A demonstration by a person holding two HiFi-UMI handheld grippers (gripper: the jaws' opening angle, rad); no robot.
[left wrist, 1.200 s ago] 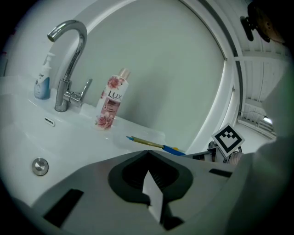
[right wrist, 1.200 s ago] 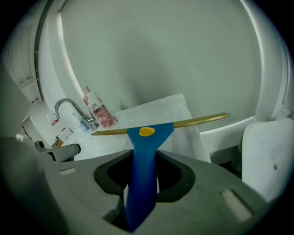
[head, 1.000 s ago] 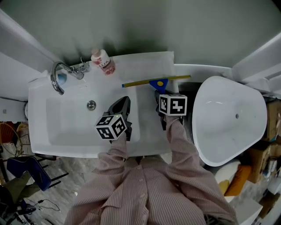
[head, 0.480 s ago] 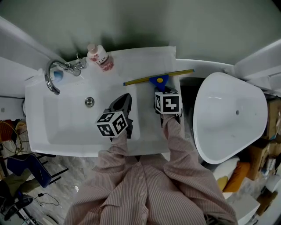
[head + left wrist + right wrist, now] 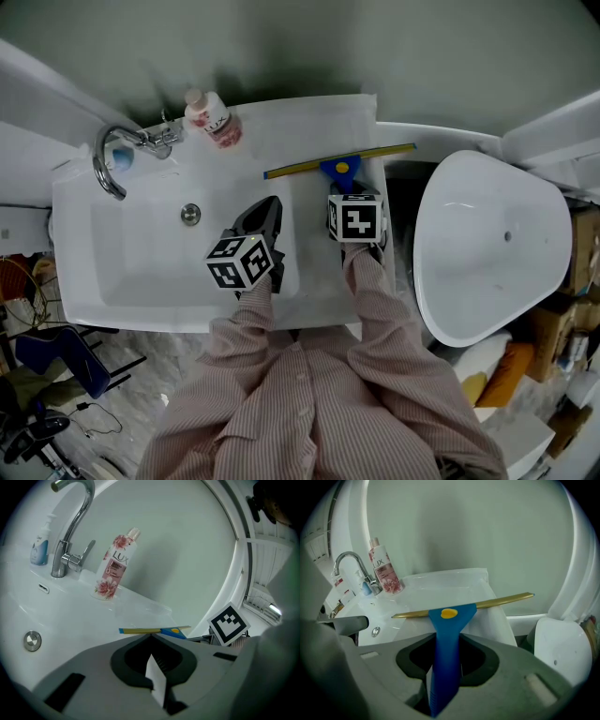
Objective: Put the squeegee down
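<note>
The squeegee (image 5: 339,170) has a blue handle and a long yellow-edged blade, which stretches across the flat right ledge of the white washbasin (image 5: 319,277). My right gripper (image 5: 345,191) is shut on that blue handle (image 5: 447,630), with the blade ahead of the jaws; I cannot tell whether the blade touches the ledge. To its left, my left gripper (image 5: 262,214) hovers over the basin's right rim, jaw tips together and nothing held (image 5: 151,637). From the left gripper view the squeegee (image 5: 154,630) shows just beyond those tips.
A chrome faucet (image 5: 108,164) and a pink-flowered soap bottle (image 5: 214,122) stand at the basin's back. The drain (image 5: 190,214) lies in the bowl. A large white rounded tub (image 5: 487,253) sits close on the right. Wall runs behind.
My right gripper has turned slightly with the squeegee, so the blade's right end sits a little farther back. The left gripper has stayed put.
</note>
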